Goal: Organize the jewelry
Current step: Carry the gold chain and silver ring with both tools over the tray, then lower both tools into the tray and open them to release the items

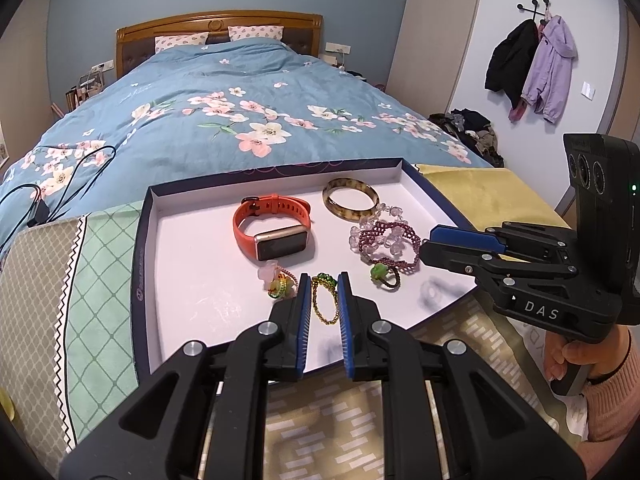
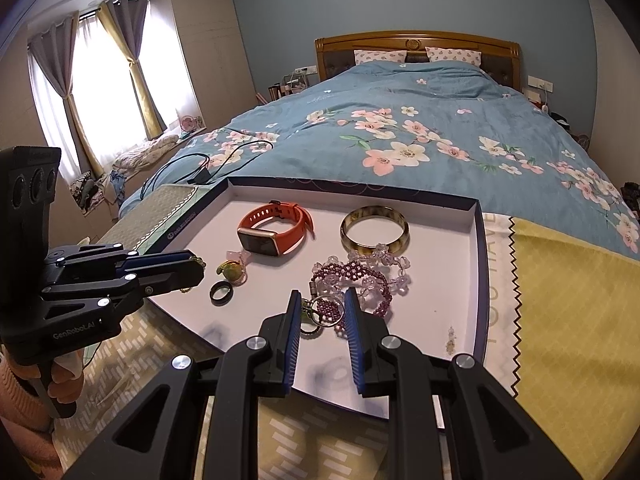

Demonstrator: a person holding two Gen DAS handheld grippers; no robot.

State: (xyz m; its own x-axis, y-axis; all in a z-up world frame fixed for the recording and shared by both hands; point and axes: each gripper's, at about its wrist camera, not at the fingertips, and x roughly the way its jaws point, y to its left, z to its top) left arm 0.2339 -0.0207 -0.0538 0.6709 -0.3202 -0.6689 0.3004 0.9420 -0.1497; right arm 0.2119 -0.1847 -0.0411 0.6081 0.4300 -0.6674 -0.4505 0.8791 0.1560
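You had both grippers hovering over the near edge of the white tray (image 1: 192, 240) at the foot of the bed (image 1: 208, 92). Your left gripper (image 1: 324, 280) had its jaws nearly together, clamped on the gold chain (image 1: 322, 304) (its green-beaded end showed between the tips). Your right gripper (image 2: 320, 300) had its jaws narrowly apart around a purple beaded ring (image 2: 329, 310); whether they pressed it was unclear. The orange watch (image 1: 272, 226), bangle (image 1: 351, 200) and purple bead bracelet (image 1: 390, 242) lay in the tray.
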